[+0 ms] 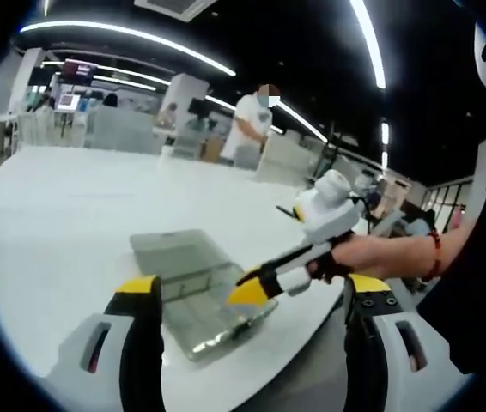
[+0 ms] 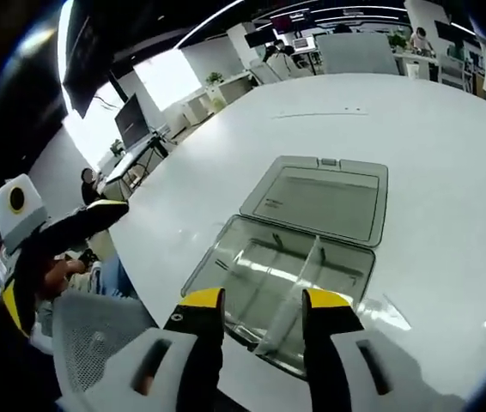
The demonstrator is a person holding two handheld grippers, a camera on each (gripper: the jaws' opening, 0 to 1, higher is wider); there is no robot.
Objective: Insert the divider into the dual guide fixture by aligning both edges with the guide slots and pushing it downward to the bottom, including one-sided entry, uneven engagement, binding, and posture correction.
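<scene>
The right tongs (image 2: pixel 260 309) stand released just above the near edge of the clear box (image 2: pixel 282 287), straddling the divider (image 2: pixel 299 287) that sits upright between its side slots, likely lined up to press it down. The left tongs (image 1: pixel 252 296) hang released too, held back off the bench (image 1: pixel 63 215), probably to leave room. The box lid (image 2: pixel 320 199) lies folded open behind on the white bench

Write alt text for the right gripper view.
The right gripper, jaws open, hovers over a clear plastic box with a divider standing in it and its lid open flat on a white table.
</scene>
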